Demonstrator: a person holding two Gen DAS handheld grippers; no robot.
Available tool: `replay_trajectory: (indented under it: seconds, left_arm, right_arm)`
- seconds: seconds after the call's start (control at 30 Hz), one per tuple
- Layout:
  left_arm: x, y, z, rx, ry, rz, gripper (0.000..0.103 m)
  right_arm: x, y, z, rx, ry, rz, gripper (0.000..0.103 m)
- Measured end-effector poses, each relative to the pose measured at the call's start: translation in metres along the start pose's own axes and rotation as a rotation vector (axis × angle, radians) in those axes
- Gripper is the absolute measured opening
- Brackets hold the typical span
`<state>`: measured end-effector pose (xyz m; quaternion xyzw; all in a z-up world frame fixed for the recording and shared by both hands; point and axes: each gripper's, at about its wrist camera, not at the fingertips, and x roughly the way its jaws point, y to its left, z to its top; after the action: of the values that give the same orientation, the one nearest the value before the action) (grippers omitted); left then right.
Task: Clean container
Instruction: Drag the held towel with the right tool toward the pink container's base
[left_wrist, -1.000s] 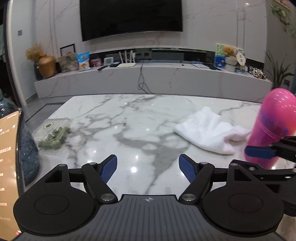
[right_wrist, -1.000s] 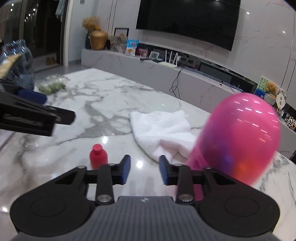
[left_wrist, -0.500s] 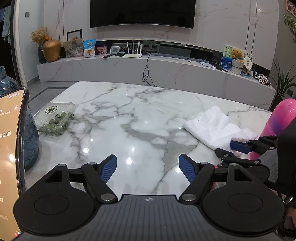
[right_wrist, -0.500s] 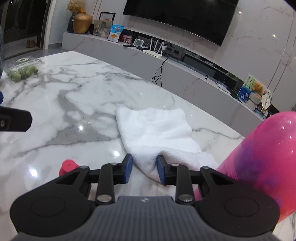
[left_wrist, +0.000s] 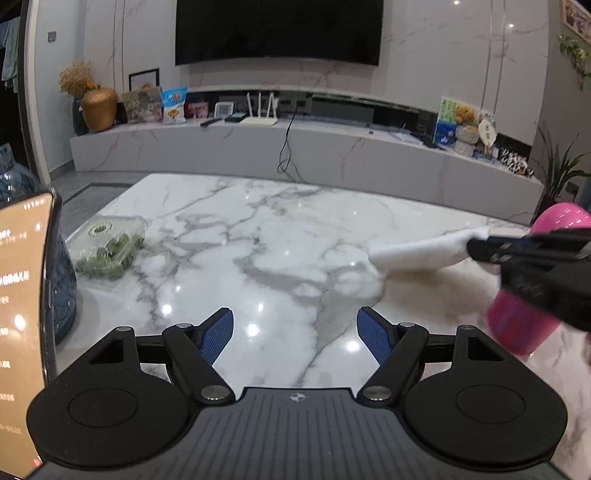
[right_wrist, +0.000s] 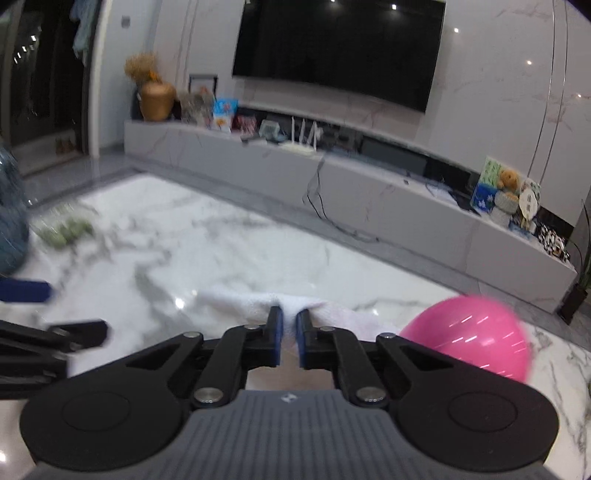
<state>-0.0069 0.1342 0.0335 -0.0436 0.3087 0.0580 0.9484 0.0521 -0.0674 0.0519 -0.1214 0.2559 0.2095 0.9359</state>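
Observation:
A pink bottle-shaped container stands on the marble table at the right; it also shows in the right wrist view. My right gripper is shut on a white cloth and holds it lifted off the table. In the left wrist view the cloth hangs from the right gripper, just left of the container. My left gripper is open and empty over the table's near side.
A clear plastic box of green produce lies at the table's left. A blue glass vase and a lit phone screen are at the far left. A TV console with ornaments stands beyond the table.
My right gripper has closed on the white cloth and raised it off the table. The left gripper has stayed open and shifted a little. The small red cap is out of view.

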Motion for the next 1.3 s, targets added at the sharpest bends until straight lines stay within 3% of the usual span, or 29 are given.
replay_trajectory:
  seconds: [0.27,0.47,0.63,0.8,0.97,1.3]
  left_arm:
    - [-0.029,-0.013,0.001,0.027,-0.053,-0.065,0.073]
    - [-0.036,-0.044,-0.007,0.107,-0.026,-0.192,0.073]
    - [-0.030,-0.088,-0.029,0.253,0.051,-0.365,0.069]
    - [-0.016,-0.129,-0.054,0.403,0.153,-0.439,0.060]
    - [0.001,-0.145,-0.066,0.443,0.241,-0.443,0.060]
    - [0.006,-0.141,-0.064,0.454,0.289,-0.467,0.060]
  right_arm:
    - [-0.094,-0.017,-0.008,0.000,-0.053,0.048,0.009]
    - [-0.141,-0.037,-0.063,-0.006,0.050,0.061,0.009]
    - [-0.151,-0.052,-0.117,0.061,0.198,0.060,0.010]
    - [-0.161,-0.061,-0.131,0.112,0.215,0.047,0.009]
    - [-0.163,-0.065,-0.125,0.125,0.173,0.047,0.010]
    - [-0.133,-0.075,-0.100,0.048,0.157,0.137,0.010]
